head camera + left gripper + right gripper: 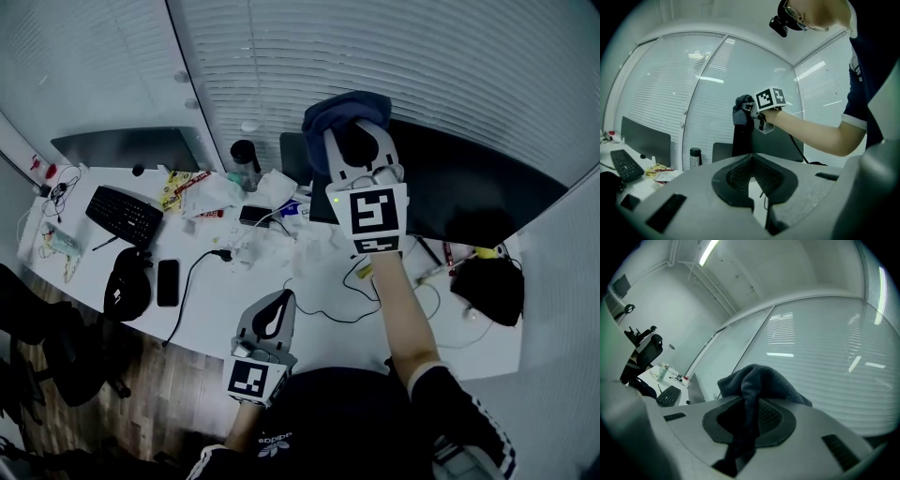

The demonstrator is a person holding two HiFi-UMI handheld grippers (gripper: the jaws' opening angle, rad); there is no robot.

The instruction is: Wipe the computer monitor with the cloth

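In the head view my right gripper (354,129) is raised at the top left corner of the dark computer monitor (469,183), shut on a dark blue cloth (342,111). The cloth bunches over that corner. In the right gripper view the cloth (759,380) runs down between the pads of the right gripper (752,397) and hides the screen. My left gripper (279,300) hangs low at the desk's front edge, shut with nothing in it. Its own view shows the left gripper (751,157), the right gripper (752,110), the cloth (740,110) and the monitor (780,145) from the side.
The white desk (216,309) carries a keyboard (125,214), a phone (168,281), a black cap (127,286), a dark bottle (246,164), papers, cables and a black bag (492,286). A second monitor (131,148) stands at the far left. A glass wall with blinds runs behind.
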